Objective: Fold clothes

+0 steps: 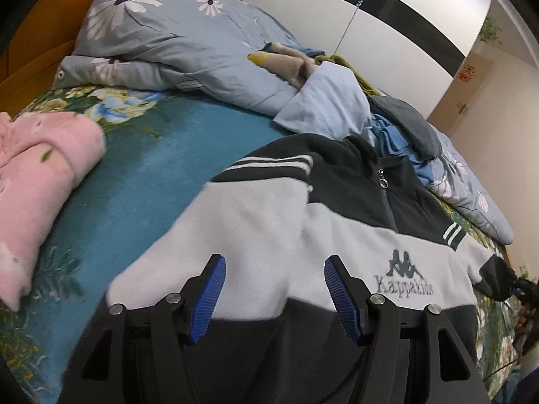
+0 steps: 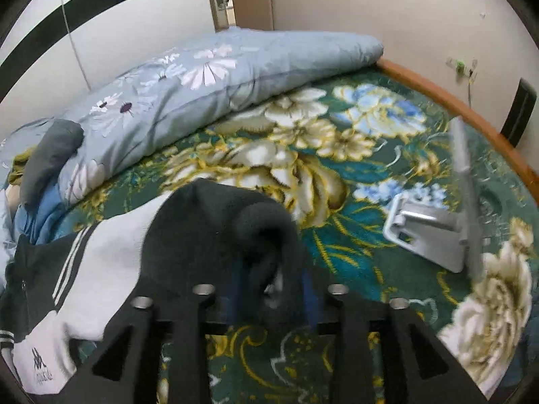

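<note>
A fleece pullover (image 1: 269,215), pale grey with dark shoulders, white stripes and a Kappa logo, lies front up on the teal floral bedspread (image 1: 148,175). My left gripper (image 1: 274,262) hovers just above its chest, blue pads wide apart with nothing between them. In the right wrist view the pullover (image 2: 101,252) spreads to the left, and its dark sleeve (image 2: 215,222) runs up over my right gripper (image 2: 273,269). The rolled cuff sits loosely between the blue pads (image 2: 311,289), which stand apart on either side; the fingertips are hidden under the cloth.
A folded pink garment (image 1: 40,181) lies at the left. A blue-grey daisy duvet (image 1: 161,43) and a heap of clothes (image 1: 337,101) line the far side. A grey metal stand (image 2: 434,232) sits on the bedspread to the right, near the wooden bed edge (image 2: 454,101).
</note>
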